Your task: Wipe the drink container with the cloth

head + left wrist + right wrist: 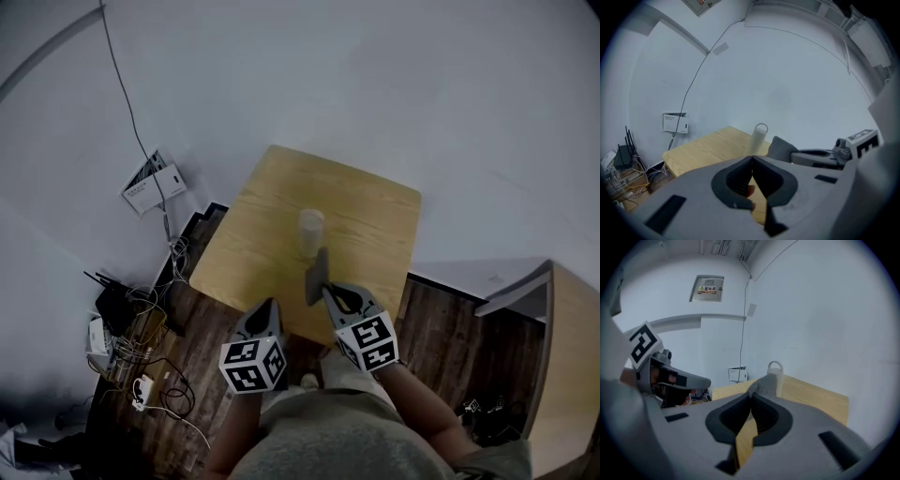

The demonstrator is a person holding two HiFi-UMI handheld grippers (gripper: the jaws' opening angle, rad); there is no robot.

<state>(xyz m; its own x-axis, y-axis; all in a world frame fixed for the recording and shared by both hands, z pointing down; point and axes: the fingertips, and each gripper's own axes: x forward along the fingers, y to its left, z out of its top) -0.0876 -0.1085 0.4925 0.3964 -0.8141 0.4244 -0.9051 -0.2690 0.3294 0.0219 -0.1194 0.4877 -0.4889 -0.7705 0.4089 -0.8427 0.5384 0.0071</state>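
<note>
Light wooden table (375, 211) against a white wall (394, 84); dark plank floor (202, 342), cable tangle (141, 352) at left. Drink container (310, 232) upright mid-table. Both grippers over the near edge: right gripper (330, 292) pinches a grey cloth (316, 277) (near the container); left gripper (269, 305) jaws together, empty.

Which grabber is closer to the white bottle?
Right. The right gripper, shut on the cloth, sits just before the drink container, cloth reaching toward it. The left gripper, shut and empty, is farther back and off to the left, at the near edge of the table.
</note>
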